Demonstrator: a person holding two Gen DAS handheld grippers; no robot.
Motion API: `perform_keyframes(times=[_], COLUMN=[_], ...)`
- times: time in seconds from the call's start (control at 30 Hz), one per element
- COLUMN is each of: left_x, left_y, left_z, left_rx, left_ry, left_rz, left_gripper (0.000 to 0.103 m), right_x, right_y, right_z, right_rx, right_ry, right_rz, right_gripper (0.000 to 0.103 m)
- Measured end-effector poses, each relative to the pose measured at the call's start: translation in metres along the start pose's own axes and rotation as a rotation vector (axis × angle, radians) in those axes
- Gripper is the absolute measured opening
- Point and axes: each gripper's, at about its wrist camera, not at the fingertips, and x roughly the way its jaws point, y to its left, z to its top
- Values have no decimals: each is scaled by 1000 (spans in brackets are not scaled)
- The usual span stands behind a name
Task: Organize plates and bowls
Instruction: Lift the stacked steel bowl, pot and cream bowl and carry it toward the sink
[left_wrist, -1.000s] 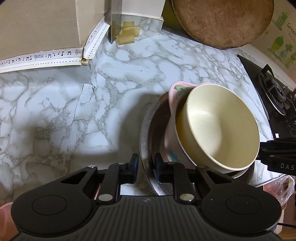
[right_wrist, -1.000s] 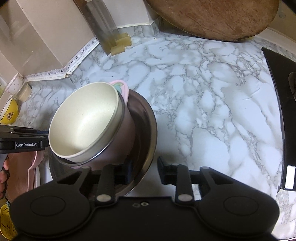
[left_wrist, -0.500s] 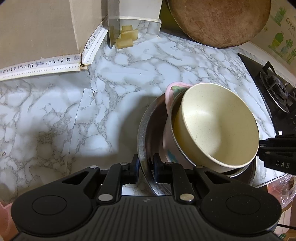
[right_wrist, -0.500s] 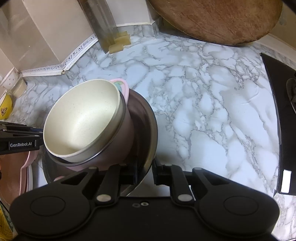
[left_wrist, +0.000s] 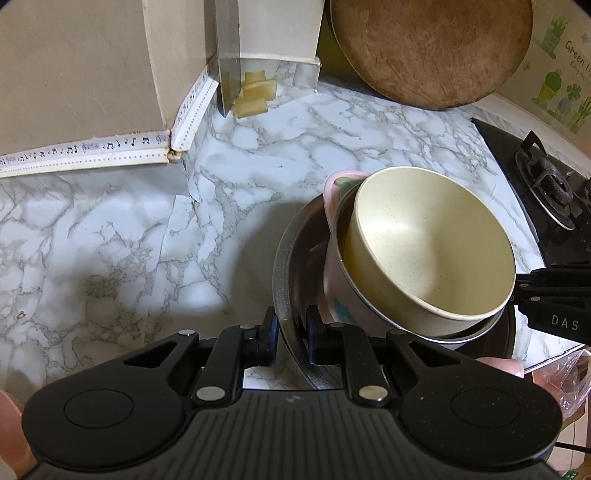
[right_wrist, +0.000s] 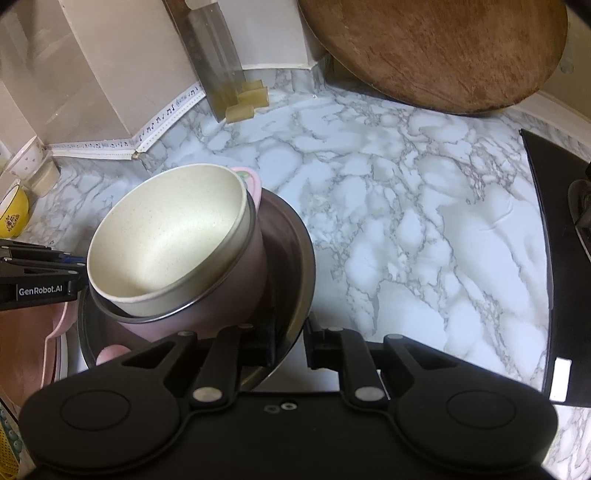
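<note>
The 2 grippers, left gripper (left_wrist: 291, 341) and right gripper (right_wrist: 286, 343), pinch opposite edges of the metal plate (left_wrist: 286, 258), bowls (left_wrist: 432, 251) stacked between them.

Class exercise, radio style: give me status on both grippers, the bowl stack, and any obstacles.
Left gripper and right gripper shut on steel bowl rim, opposite sides. Pink bowl and cream bowl nested inside, tilted. Counter ahead clear.

- Bench (left_wrist: 295, 155): white marble with grey veins.
- Inner bowl (left_wrist: 436, 243): speckled cream.
- Pink cup (left_wrist: 340, 291): teal print.
- Outer bowl (left_wrist: 284, 266): silver steel.
- Round board (left_wrist: 432, 48): brown wood.
- Small bowl (right_wrist: 13, 216): yellow.
</note>
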Motion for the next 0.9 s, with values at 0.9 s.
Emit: perform_keyframes(times=[0.9], left_x=[-111], left_y=[60], left_z=[-40], left_rx=[-196], left_ry=[-120], left_rz=[112], left_gripper=[14], right_x=[-57], right_y=[86], right_z=[19], right_rx=[-170], right_ry=[-113], right_rz=[142], right_gripper=[15])
